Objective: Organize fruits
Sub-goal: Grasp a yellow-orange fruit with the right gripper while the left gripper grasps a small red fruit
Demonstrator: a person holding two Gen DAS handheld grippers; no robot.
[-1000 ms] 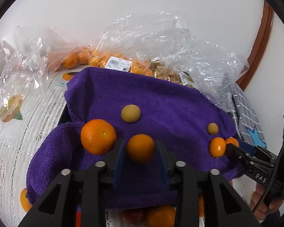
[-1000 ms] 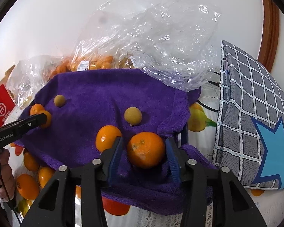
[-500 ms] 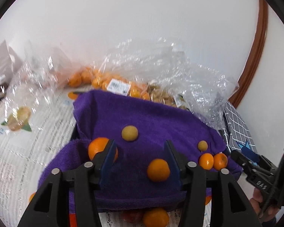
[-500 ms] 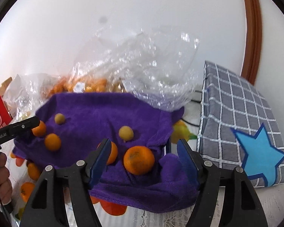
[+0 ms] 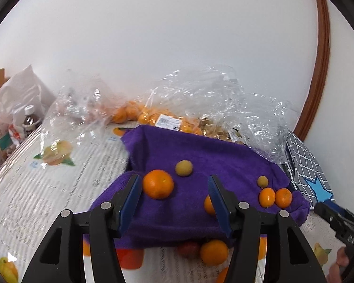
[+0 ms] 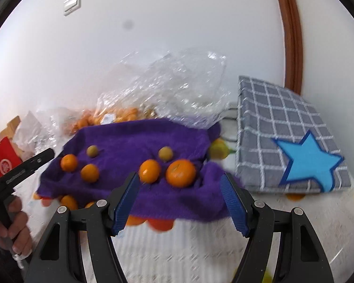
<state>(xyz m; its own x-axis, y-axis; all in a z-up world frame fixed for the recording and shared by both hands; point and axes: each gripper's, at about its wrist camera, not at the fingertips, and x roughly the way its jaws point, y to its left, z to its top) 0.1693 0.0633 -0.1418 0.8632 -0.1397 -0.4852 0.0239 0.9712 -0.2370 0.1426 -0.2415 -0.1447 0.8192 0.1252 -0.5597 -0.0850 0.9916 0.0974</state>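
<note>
both claws had just let go: the left gripper [image 5: 174, 202] stood wide and empty over the purple towel [image 5: 200, 155], its small orange [image 5: 209, 204] left lying there; the right gripper [image 6: 180, 200] likewise gaped, its big orange [image 6: 181, 173] resting free. two fruits placed, more wait below. only the right view showed the wall switch [image 6: 72, 4].

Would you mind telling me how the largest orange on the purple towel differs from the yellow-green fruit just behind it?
The large orange is bright orange, while the yellow-green fruit is a dull olive-yellow. The orange is clearly bigger. The orange lies nearer the left gripper, close by one blue pad, while the yellow-green fruit sits farther back on the purple towel. Both are round, rest loose on the towel, and are in no grip.
</note>
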